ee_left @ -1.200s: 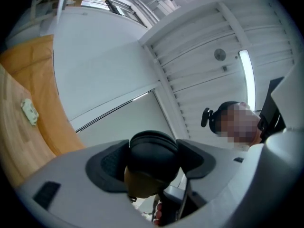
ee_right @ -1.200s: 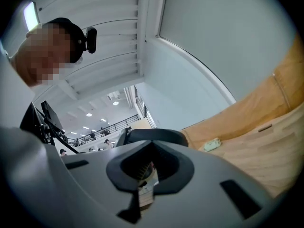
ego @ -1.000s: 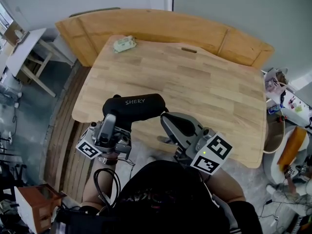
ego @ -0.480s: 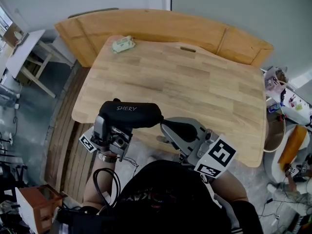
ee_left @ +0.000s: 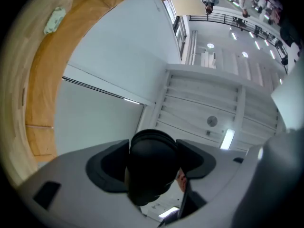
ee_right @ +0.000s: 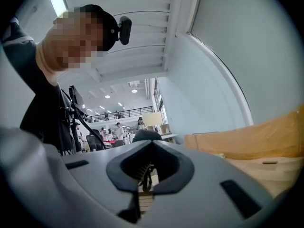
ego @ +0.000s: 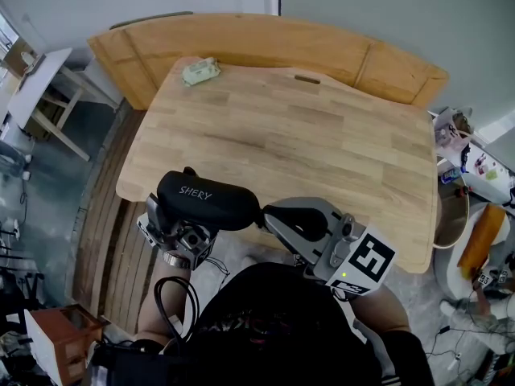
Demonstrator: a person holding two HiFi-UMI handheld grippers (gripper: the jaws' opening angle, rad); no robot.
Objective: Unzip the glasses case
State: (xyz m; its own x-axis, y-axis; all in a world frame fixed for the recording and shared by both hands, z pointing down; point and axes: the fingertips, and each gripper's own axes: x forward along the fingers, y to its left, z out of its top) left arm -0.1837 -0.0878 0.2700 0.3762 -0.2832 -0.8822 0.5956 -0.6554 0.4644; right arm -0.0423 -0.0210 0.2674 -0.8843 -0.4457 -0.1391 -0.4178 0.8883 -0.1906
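In the head view a black glasses case (ego: 208, 202) with white lettering hangs in the air over the near edge of the table. My left gripper (ego: 183, 230) holds it from below, its fingertips hidden under the case. In the left gripper view the dark case (ee_left: 149, 184) fills the gap between the pads of the left gripper (ee_left: 153, 160). My right gripper (ego: 268, 214) meets the case's right end. In the right gripper view the right gripper (ee_right: 148, 175) is shut on a small dark zipper pull (ee_right: 145, 178), with the case's end (ee_right: 146, 136) just beyond.
The wooden table (ego: 322, 135) stretches ahead, with a slot (ego: 306, 79) near its far edge. A pale green object (ego: 199, 71) lies at the back left corner. A curved wooden board (ego: 265, 39) stands behind. Cluttered furniture flanks both sides.
The case and the left gripper have rolled and drifted left and nearer to me. The right gripper has stayed at the case's right end while its marker cube swung right.
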